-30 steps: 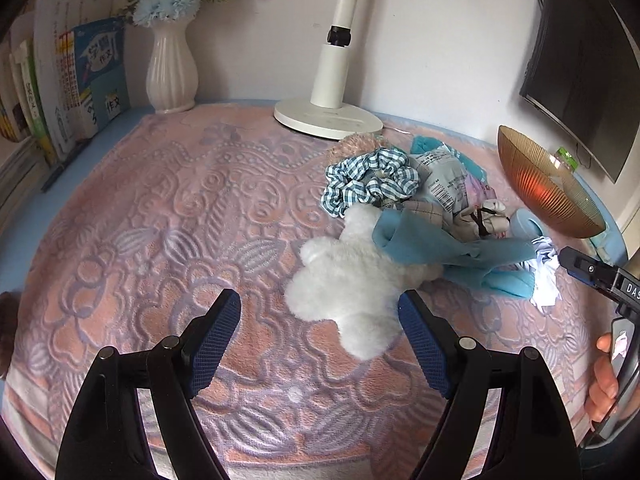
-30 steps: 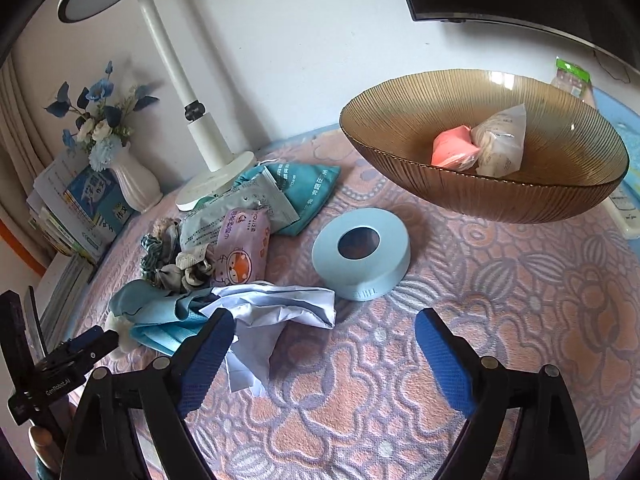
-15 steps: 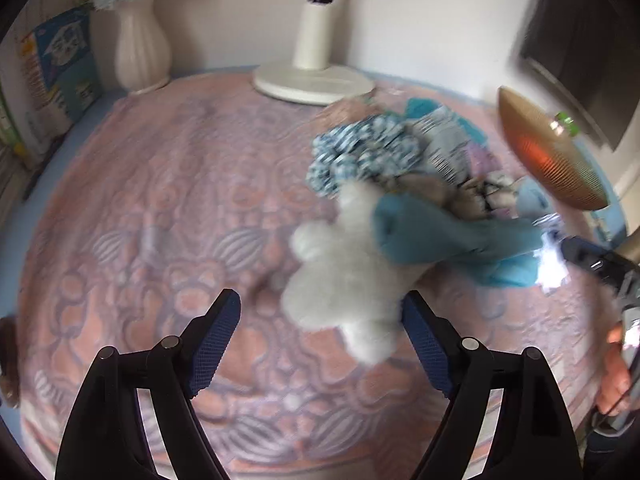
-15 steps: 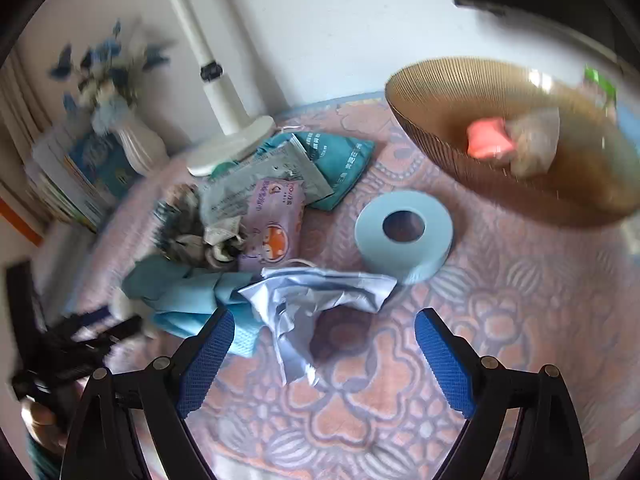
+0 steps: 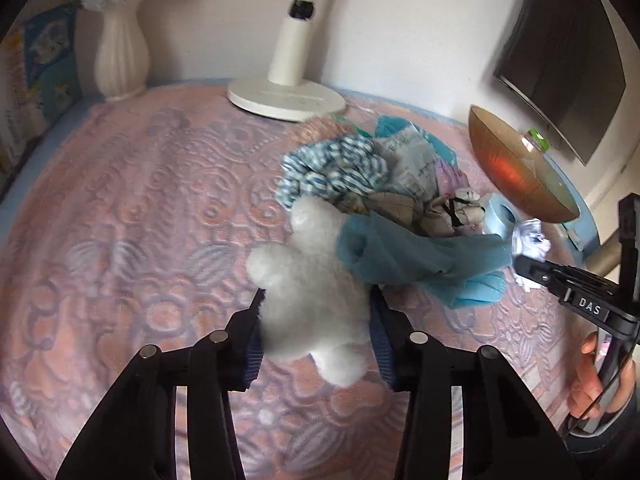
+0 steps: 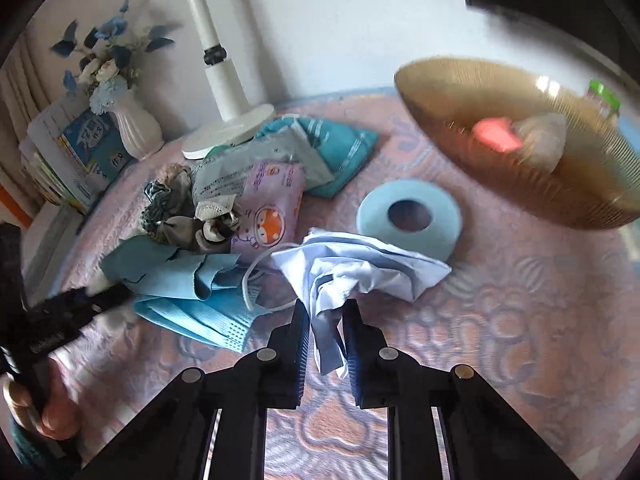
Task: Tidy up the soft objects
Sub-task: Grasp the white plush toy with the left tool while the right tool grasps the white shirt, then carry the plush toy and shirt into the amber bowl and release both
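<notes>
Both claws newly clenched, left gripper (image 5: 316, 320) on white plush (image 5: 308, 296), right gripper (image 6: 326, 332) on crumpled paper (image 6: 360, 272).

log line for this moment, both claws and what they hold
left claw shut on white plush toy | right claw shut on crumpled pale blue paper | amber bowl holds two items

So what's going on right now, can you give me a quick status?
Left tool shut on white plush. Right tool shut on crumpled sheet. Blue cloth drapes over the plush.
</notes>
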A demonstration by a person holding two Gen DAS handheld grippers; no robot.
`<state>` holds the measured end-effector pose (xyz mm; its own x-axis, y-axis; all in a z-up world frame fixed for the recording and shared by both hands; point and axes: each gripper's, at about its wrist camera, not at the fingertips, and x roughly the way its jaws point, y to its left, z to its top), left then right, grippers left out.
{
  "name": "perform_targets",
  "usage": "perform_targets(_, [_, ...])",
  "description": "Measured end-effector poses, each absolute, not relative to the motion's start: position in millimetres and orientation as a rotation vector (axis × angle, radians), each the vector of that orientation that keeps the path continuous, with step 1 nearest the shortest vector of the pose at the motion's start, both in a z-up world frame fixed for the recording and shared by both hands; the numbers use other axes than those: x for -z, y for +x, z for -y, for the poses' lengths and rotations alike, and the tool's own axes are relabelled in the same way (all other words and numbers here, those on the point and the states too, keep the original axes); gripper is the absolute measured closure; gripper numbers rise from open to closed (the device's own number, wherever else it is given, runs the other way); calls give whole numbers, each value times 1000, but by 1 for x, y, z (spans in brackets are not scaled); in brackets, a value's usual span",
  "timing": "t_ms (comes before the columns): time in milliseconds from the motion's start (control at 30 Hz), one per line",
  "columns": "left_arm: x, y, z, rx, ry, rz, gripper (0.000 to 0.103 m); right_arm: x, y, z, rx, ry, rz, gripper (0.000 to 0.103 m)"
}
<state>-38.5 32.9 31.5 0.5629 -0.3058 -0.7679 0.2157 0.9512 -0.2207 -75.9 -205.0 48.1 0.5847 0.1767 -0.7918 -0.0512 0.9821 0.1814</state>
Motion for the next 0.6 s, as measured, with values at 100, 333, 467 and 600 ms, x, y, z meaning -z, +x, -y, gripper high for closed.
perform_targets(100, [-42, -53, -45, 227, -93, -871, 61, -62, -88, 208, -143, 135, -886, 87])
perform_targets(333, [-68, -83, -76, 166, -176, -758, 61, -84, -106, 214, -162, 132, -820, 87])
perform_targets(467, [-90, -93, -73, 228, -218, -701, 61, -97, -114, 215, -163, 110, -784, 87])
perform_targets(600, [-109, -96, -54, 270, -198, -666, 61, -113, -121, 218, -155, 78, -736, 87])
